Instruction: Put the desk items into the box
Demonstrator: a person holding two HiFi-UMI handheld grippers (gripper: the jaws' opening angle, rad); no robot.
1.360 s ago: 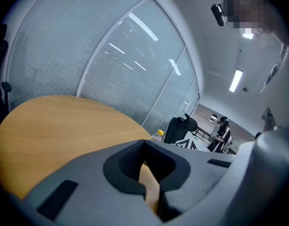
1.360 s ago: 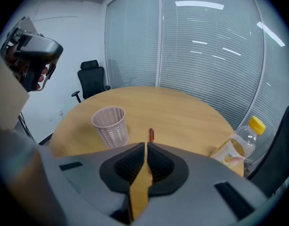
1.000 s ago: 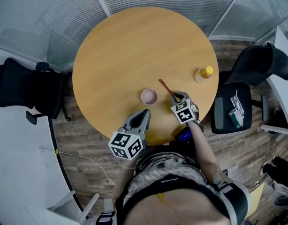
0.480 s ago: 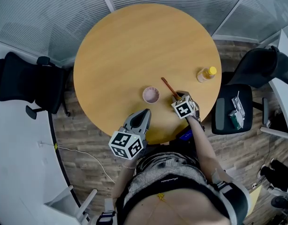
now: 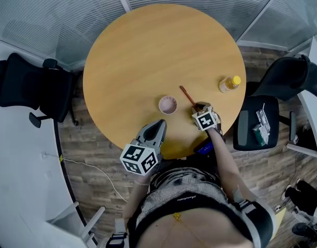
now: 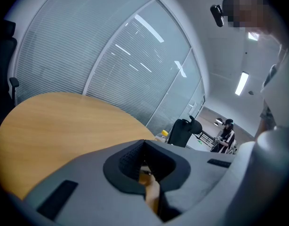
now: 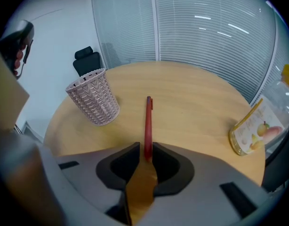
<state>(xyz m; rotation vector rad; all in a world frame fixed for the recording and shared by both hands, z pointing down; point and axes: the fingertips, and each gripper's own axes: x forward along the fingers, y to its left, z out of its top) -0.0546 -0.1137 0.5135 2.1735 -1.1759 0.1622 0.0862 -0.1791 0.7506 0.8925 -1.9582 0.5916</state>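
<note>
Pen (image 7: pixel 148 121), near end hidden, bottle (image 7: pixel 260 126) cut off

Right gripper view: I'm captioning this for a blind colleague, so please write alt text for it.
A red pen lies on a round wooden table, its near end between the parted jaws of the right gripper, which have just been closing. A pink woven cup stands to its left; a yellow-capped bottle at the right edge.
</note>
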